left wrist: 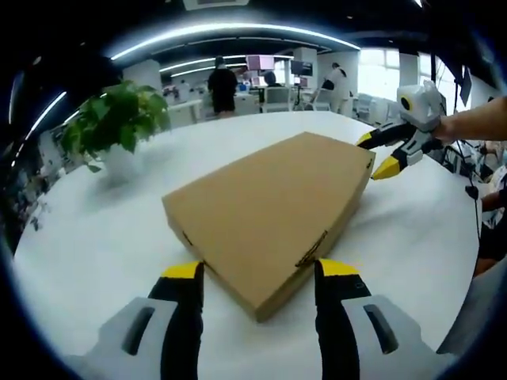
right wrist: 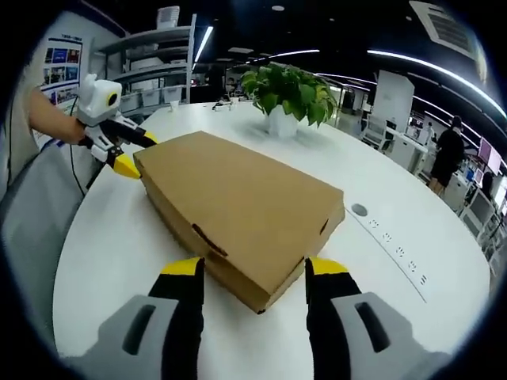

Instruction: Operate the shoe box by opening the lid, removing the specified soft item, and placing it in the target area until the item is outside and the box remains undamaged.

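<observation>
Left gripper view puts the shoe box (left wrist: 273, 214) dead ahead at twelve o'clock on the white counter (left wrist: 103, 237), its near corner poking between your left tongs (left wrist: 261, 273), which stand spread and grip nothing. The box's long axis runs from that corner away toward one o'clock, where your right tongs (left wrist: 379, 152) sit at the far corner, close enough that you cannot tell whether a tip touches the cardboard. Right gripper view gives the mirror of this: the box (right wrist: 238, 210) lies at twelve o'clock with a corner between your right tongs (right wrist: 255, 273), also spread and empty, and its length runs off toward eleven o'clock, where your left tongs (right wrist: 129, 154) meet the opposite corner. So each hand is at one end of the long diagonal, neither clearly nearer. The lid is shut flat, so whatever soft item is inside stays hidden. A potted plant (right wrist: 289, 95) stands beyond the box, well apart. Judging from this, lifting the lid edge comes first.
</observation>
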Demonstrator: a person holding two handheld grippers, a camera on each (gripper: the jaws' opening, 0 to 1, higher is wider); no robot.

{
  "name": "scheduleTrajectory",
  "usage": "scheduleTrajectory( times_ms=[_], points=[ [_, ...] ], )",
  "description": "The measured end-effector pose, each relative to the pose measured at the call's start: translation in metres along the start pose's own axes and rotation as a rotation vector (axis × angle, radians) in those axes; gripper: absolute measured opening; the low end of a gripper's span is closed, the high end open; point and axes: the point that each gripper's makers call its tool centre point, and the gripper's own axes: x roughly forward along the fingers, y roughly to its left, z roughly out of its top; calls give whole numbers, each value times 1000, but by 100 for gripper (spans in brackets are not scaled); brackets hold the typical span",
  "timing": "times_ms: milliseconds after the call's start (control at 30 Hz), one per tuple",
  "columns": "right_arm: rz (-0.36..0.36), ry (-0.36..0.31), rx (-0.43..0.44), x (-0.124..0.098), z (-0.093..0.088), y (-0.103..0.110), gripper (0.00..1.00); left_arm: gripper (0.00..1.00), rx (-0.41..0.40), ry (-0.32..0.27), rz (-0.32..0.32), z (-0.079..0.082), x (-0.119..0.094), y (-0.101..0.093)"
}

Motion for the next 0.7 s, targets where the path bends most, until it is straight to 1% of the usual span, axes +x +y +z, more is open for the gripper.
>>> scheduleTrajectory(
  times_ms=[367, 700],
  points=[
    [0, 6, 30, 1, -2, 1, 46, 55, 2, -4, 2, 0, -1, -1],
    [-20, 12, 57, 0, -3, 4, 44, 54, 9, 15, -19, -1, -1, 1]
  ],
)
